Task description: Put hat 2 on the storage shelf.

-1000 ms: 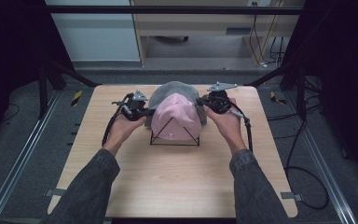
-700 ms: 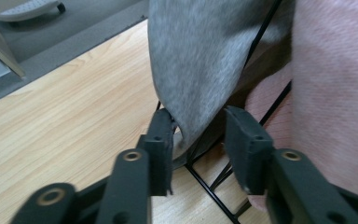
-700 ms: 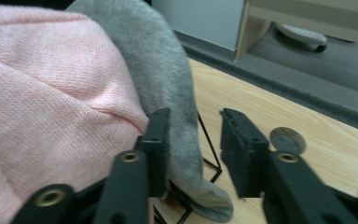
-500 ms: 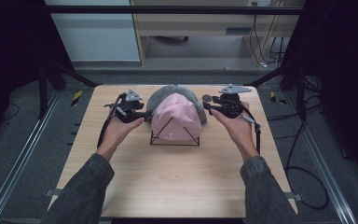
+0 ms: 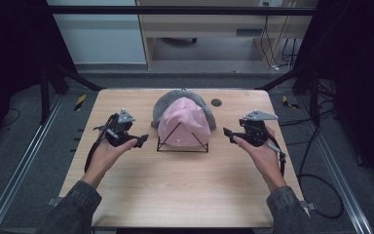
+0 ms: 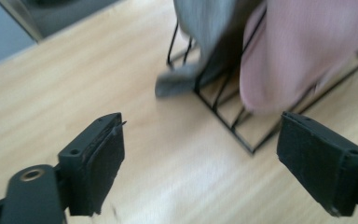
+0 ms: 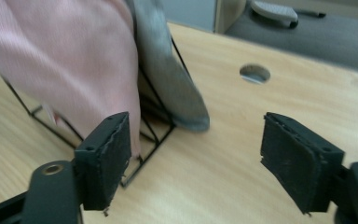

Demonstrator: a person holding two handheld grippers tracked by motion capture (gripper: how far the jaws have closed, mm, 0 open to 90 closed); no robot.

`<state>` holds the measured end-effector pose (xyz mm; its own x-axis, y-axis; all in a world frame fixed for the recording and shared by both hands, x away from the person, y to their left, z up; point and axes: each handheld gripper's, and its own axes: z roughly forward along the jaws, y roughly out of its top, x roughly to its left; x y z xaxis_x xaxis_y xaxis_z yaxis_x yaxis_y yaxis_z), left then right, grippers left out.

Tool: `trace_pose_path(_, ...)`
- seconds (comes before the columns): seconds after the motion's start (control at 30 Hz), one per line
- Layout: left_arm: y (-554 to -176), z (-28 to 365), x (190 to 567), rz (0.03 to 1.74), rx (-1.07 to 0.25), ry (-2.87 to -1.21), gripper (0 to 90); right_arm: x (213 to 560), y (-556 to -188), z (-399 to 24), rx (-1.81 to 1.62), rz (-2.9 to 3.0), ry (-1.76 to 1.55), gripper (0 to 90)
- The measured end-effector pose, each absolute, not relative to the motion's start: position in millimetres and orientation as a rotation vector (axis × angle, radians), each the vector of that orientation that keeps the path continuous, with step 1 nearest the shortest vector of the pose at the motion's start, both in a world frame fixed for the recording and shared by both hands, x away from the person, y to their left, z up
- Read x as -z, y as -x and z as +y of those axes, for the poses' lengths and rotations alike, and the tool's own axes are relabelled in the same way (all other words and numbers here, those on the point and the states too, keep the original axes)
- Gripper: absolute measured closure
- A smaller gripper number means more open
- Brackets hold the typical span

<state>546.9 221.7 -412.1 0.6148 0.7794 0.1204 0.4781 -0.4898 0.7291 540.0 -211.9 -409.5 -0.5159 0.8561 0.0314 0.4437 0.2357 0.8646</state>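
Pink hat (image 5: 183, 122), label unreadable

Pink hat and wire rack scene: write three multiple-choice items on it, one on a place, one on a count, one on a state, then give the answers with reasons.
1. Where does the pink hat sit?
A. flat on the table's near edge
B. on the black wire rack, in front of the grey hat
C. between the right tool's jaws

2. How many hats hang on the rack?
A. one
B. two
C. four

3. What state are the two tools in?
A. both open and empty
B. both shut on the pink hat
C. left shut, right open

Answers:
1. B, the high view shows it draped over the rack with the grey hat behind it.
2. B, one pink and one grey.
3. A, the left tool and right tool each show jaws wide apart with only table between them.
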Motion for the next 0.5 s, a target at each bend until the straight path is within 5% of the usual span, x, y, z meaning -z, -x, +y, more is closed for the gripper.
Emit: trace_pose_path(0.5,-523,244,474,1.042,-0.4,-2.25,5.9,478,-511,-222,-1.006,2.18,-1.337,10.5)
